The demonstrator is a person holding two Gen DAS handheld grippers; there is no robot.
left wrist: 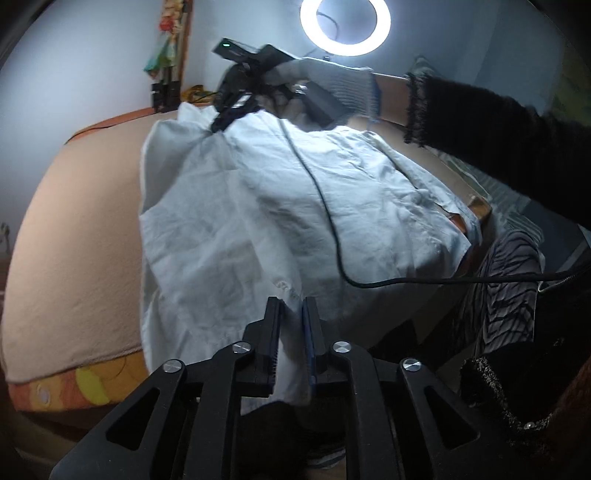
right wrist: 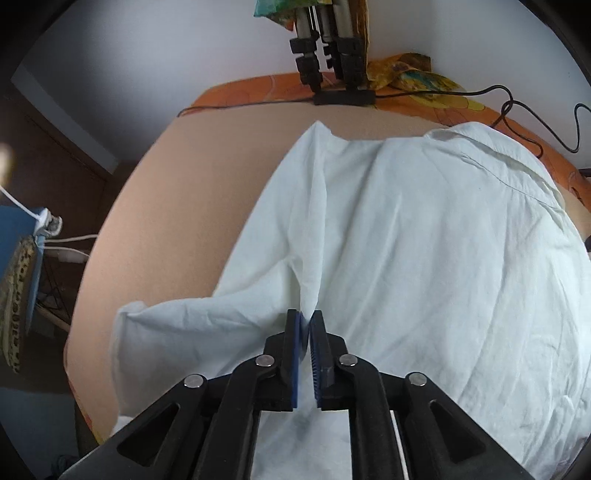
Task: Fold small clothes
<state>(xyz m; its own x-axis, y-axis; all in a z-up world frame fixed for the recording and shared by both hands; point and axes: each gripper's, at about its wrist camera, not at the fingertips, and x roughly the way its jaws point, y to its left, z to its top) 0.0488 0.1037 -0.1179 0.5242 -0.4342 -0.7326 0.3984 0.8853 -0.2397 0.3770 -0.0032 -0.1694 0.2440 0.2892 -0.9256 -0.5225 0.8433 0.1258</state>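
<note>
A white shirt (left wrist: 258,206) lies spread over the peach table top (left wrist: 74,240). My left gripper (left wrist: 293,306) is shut on the shirt's near edge, with cloth between its fingers. In the left wrist view my right gripper (left wrist: 221,123) is at the shirt's far corner, held by a gloved hand, pinching cloth there. In the right wrist view the right gripper (right wrist: 306,319) is shut on a fold of the white shirt (right wrist: 424,258), and a sleeve (right wrist: 166,325) trails to the left. The shirt's collar (right wrist: 498,162) lies at the far right.
A black cable (left wrist: 332,229) runs from the right gripper across the shirt. A ring light (left wrist: 345,26) shines at the far wall. A black stand (right wrist: 332,74) and cables (right wrist: 517,110) sit at the table's far edge. A blue box (right wrist: 18,240) stands left of the table.
</note>
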